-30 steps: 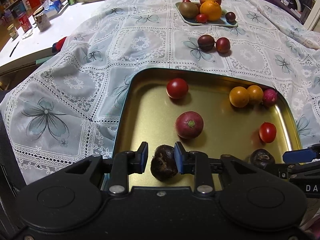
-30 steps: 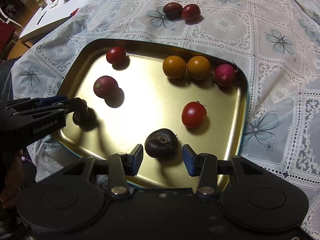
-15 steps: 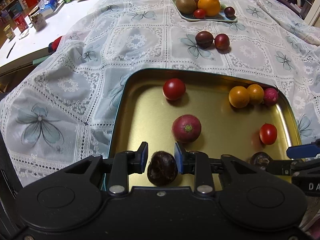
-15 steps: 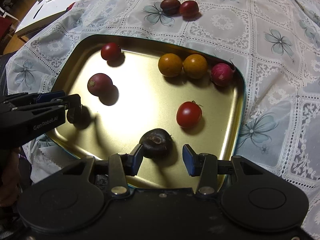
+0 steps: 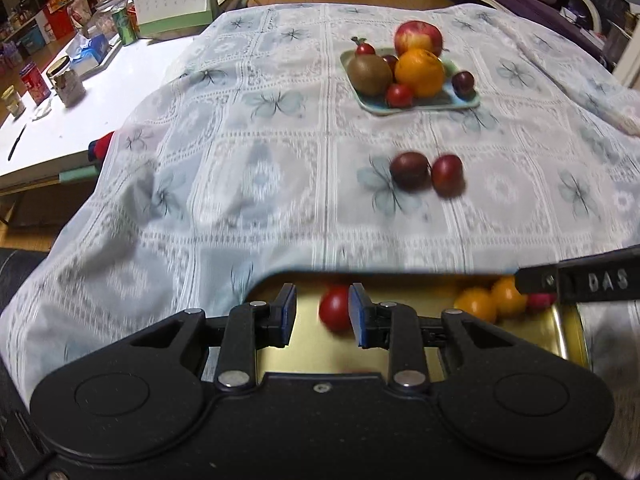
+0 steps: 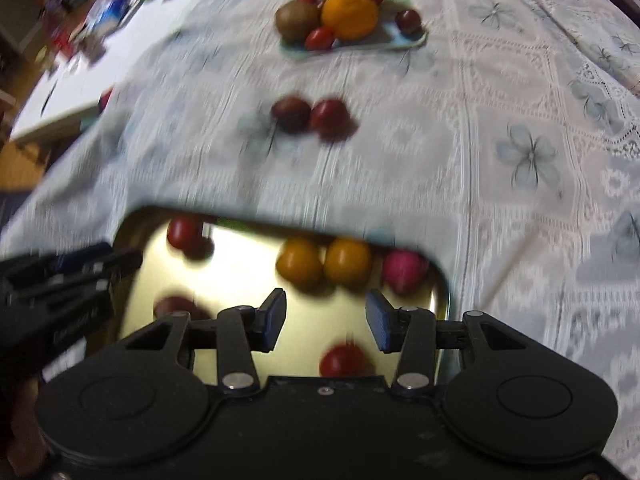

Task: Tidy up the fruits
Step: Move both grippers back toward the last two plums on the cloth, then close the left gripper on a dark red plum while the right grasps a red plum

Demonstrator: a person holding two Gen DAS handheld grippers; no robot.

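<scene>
Assorted fruits [image 6: 346, 262] lie in gold tray [image 6: 440, 300].

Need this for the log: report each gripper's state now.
Left black two-finger gripper: open, holding nothing.
Right black two-finger gripper: open, holding nothing.

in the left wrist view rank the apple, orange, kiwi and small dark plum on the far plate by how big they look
Largest to smallest as they look:
1. orange
2. apple and kiwi: too close to rank, since the orange hides part of the apple
3. small dark plum, clearly the smallest

All sit on the far plate, so nearness barely matters.
</scene>
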